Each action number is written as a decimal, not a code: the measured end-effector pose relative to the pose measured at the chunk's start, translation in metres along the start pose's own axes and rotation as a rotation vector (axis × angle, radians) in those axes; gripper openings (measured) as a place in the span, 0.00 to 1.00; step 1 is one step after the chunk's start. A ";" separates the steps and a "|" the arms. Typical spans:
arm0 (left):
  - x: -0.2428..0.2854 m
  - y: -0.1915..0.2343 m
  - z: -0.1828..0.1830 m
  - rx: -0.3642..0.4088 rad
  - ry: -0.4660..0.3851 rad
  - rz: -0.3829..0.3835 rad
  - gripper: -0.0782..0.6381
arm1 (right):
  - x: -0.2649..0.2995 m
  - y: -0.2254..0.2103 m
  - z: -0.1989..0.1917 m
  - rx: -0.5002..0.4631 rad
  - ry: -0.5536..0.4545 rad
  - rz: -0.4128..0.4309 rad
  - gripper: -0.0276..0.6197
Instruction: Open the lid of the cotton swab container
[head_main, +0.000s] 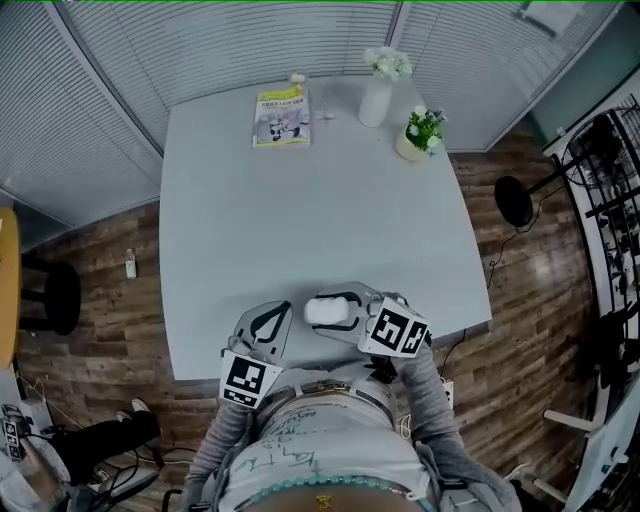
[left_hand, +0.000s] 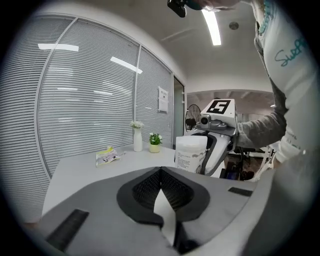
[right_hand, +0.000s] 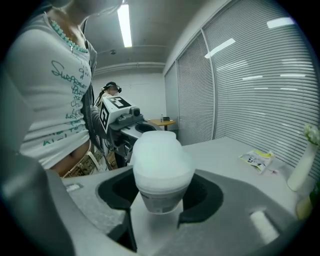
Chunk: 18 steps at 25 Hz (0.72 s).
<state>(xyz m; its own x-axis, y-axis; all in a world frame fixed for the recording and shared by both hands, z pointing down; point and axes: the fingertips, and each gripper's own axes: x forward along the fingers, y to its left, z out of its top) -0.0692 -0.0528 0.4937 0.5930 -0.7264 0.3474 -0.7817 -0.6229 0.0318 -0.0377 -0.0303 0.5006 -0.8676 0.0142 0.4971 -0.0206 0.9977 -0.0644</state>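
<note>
The cotton swab container (head_main: 328, 309) is a white tub with a rounded, frosted lid, and the lid is down. It stands upright near the table's front edge. My right gripper (head_main: 347, 305) is shut on the container, one jaw on each side of its body (right_hand: 159, 172). In the left gripper view the tub (left_hand: 190, 154) stands in front of the right gripper (left_hand: 216, 142). My left gripper (head_main: 272, 322) rests just left of the tub, apart from it. Its jaws (left_hand: 161, 175) are shut with nothing between them.
The grey table (head_main: 300, 220) carries a yellow booklet (head_main: 281, 116), a white vase of flowers (head_main: 377, 92) and a small potted plant (head_main: 420, 132) along its far edge. A fan (head_main: 513, 200) stands on the wooden floor to the right, and a dark stool (head_main: 50, 295) to the left.
</note>
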 end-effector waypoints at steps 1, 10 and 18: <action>-0.001 -0.002 0.004 0.014 -0.005 -0.002 0.11 | -0.002 0.001 0.002 0.004 -0.005 -0.002 0.39; -0.008 -0.019 0.036 0.081 -0.063 -0.087 0.11 | -0.010 0.004 0.004 -0.003 0.003 -0.005 0.39; -0.012 -0.026 0.051 0.126 -0.055 -0.266 0.11 | -0.004 -0.004 -0.005 -0.031 0.043 0.000 0.39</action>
<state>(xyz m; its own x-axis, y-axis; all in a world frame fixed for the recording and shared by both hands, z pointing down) -0.0462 -0.0429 0.4407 0.7857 -0.5457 0.2914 -0.5697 -0.8218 -0.0030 -0.0319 -0.0341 0.5036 -0.8452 0.0161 0.5342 -0.0049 0.9993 -0.0379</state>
